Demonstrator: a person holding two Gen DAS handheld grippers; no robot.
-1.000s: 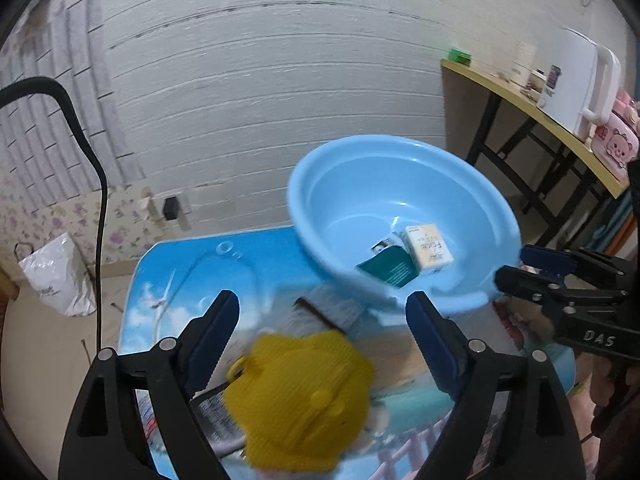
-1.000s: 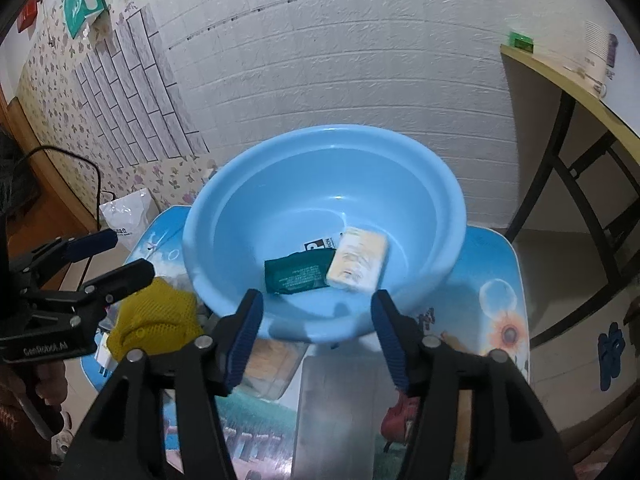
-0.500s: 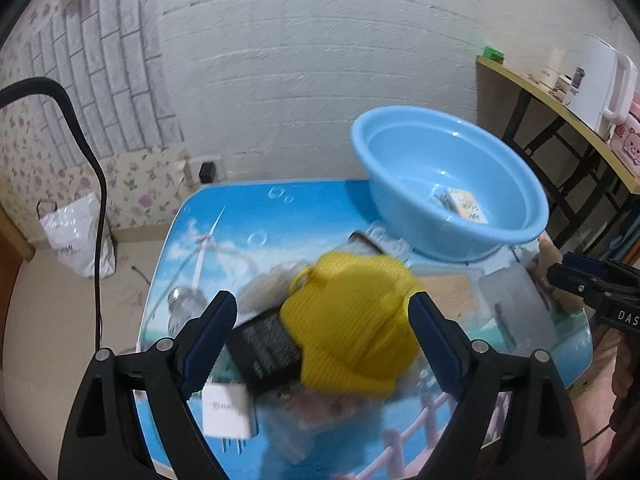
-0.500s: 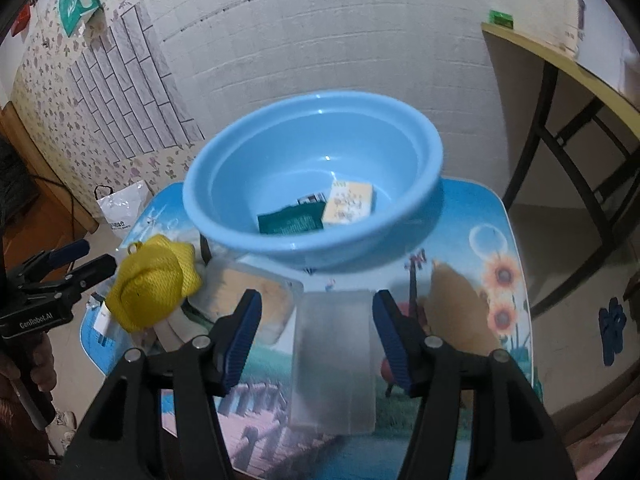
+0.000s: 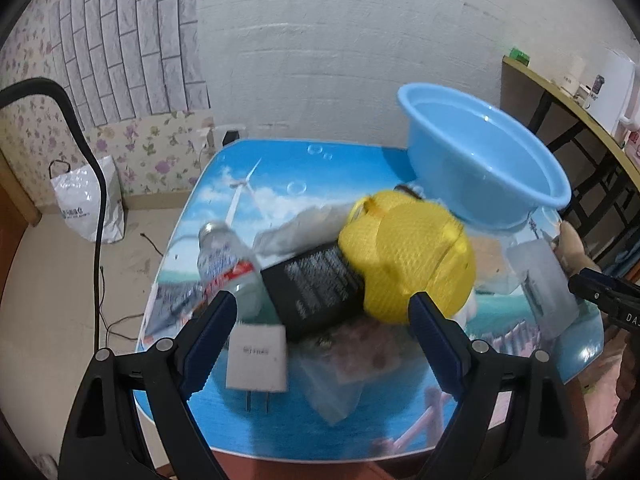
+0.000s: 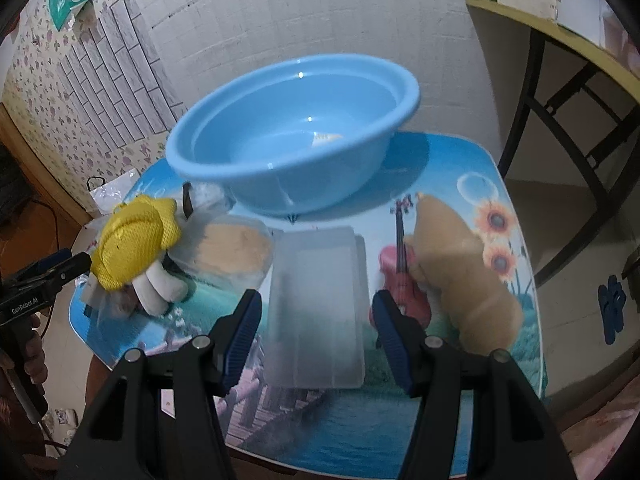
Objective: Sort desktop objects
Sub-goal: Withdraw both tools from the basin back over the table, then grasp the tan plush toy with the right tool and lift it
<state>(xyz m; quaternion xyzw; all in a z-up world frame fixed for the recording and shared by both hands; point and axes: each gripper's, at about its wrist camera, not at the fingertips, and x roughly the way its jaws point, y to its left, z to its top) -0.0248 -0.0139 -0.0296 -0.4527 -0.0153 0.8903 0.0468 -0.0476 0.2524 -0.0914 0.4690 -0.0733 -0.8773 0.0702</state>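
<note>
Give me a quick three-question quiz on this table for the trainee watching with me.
1. True or false: the right gripper is clamped on the clear plastic box.
2. Which thing lies against the black box? A) yellow mesh hat B) brown plush toy C) blue basin
3. What white item sits near the left gripper?

Key: 1. False: its jaws stand open on either side of the box. 2. A. 3. A white plug adapter, prongs toward the camera.
</note>
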